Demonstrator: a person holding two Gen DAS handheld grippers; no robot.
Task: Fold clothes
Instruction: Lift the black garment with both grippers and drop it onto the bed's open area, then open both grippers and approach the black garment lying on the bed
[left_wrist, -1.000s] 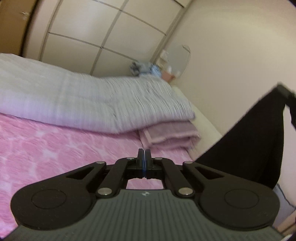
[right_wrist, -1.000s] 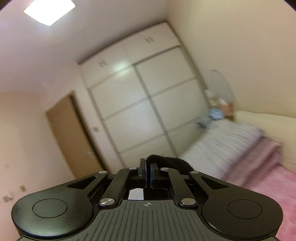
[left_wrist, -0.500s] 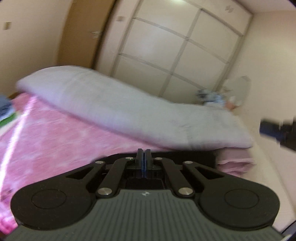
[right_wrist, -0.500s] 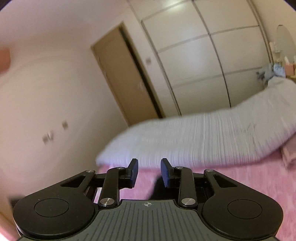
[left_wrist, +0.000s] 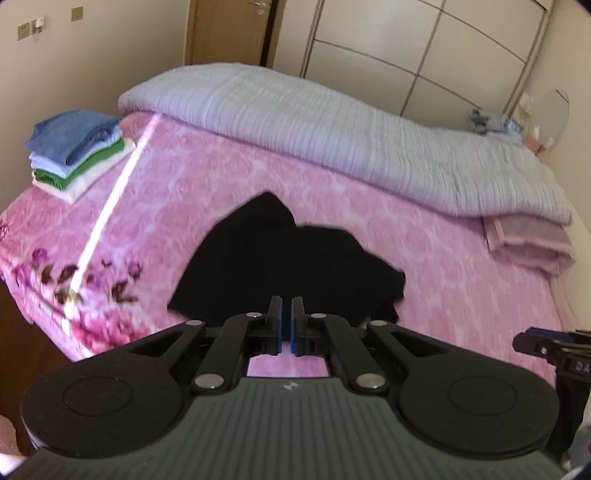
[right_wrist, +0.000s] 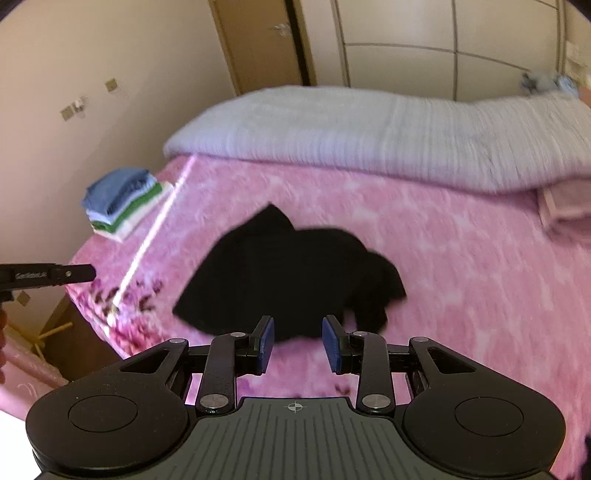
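A black garment (left_wrist: 280, 258) lies crumpled on the pink bedsheet (left_wrist: 424, 229), just beyond both grippers. My left gripper (left_wrist: 286, 306) hovers over its near edge, shut, with nothing between its blue pads. In the right wrist view the same black garment (right_wrist: 288, 269) lies ahead of my right gripper (right_wrist: 297, 328), which is open above the near edge with only the sheet showing between its fingers. Each gripper shows at the edge of the other's view: the left gripper (right_wrist: 74, 273) and the right gripper (left_wrist: 535, 341).
A stack of folded clothes (left_wrist: 74, 151), blue on top, sits at the bed's far left corner. A grey quilt (left_wrist: 351, 122) lies rolled along the far side, with a folded pink blanket (left_wrist: 532, 243) at its right end. The bed's edge drops off at near left.
Both views swung down from the wardrobe and walls onto the bed. The right gripper, shut on black cloth before, has opened, and the garment now lies on the sheet.
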